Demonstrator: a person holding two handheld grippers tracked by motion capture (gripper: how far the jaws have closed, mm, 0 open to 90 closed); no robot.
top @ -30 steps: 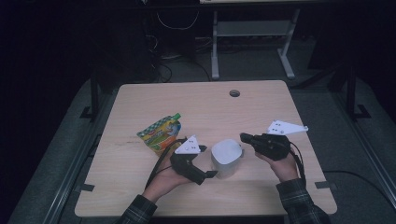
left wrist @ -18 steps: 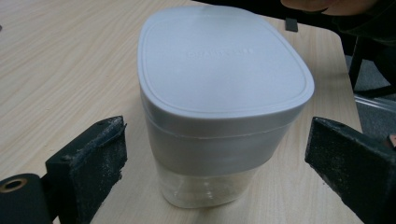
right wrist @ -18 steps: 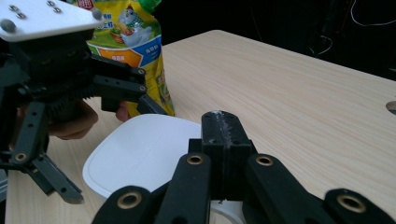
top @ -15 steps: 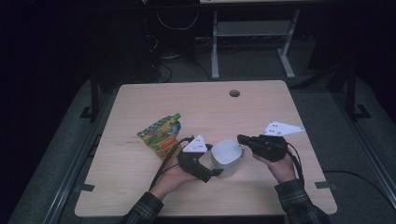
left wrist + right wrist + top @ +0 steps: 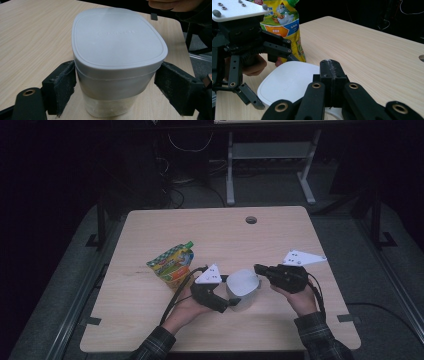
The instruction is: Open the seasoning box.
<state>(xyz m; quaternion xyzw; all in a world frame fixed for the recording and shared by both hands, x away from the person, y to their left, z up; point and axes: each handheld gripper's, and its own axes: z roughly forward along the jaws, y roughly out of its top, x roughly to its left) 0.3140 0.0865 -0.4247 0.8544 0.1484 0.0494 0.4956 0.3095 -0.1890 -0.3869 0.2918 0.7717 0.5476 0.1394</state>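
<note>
The left gripper (image 5: 231, 302) straddles the lidded white tub (image 5: 117, 60), its jaws having just been closing in, the pads close beside the walls but seemingly not yet pressing, probably to steady it. The right gripper (image 5: 258, 268), jaws shut, rests at the tub's lid edge, likely to pry it. The tub is squarish, round-cornered, translucent below its lid, standing just right of the snack pouch (image 5: 172, 263).

Colourful snack pouch (image 5: 172, 264) lying on the wooden table (image 5: 280, 235), round cable hole (image 5: 251, 220) near its far edge
</note>
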